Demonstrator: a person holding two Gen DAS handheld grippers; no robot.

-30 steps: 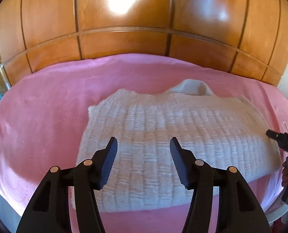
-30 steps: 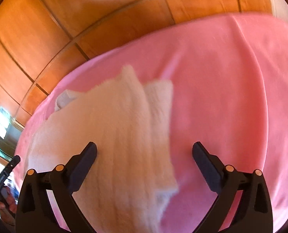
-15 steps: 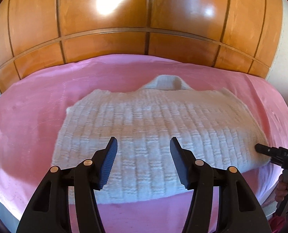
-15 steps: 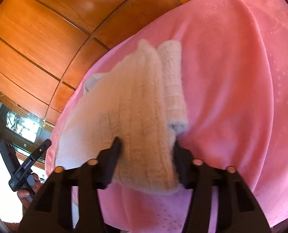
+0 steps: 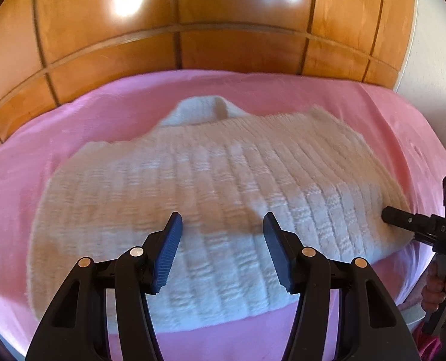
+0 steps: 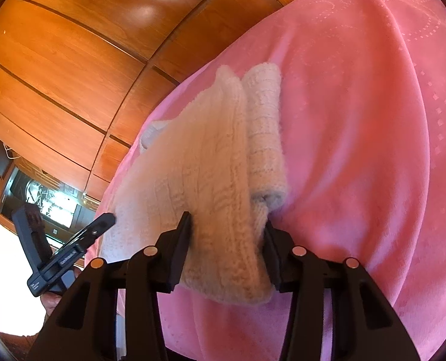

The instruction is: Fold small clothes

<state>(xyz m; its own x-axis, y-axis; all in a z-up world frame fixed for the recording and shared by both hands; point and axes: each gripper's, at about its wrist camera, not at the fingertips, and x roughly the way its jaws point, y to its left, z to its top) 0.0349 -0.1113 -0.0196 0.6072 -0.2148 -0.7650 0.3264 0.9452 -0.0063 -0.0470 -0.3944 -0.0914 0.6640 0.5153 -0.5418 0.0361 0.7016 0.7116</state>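
- Right gripper (image 6: 226, 240): jaws have just been closing; pads now press both sides of a bunched edge of the cream knit sweater (image 6: 199, 162).
- Sweater lies on pink bedspread (image 6: 358, 138); a rolled sleeve sits along its right side.
- Left gripper (image 6: 72, 248) at lower left, near the sweater's far edge, a hand beneath it.
- Wooden panelling (image 6: 72, 45) behind.

Glossy wooden wardrobe panels (image 5: 175, 24) reflect bright light behind a pink bedspread (image 6: 358, 126).
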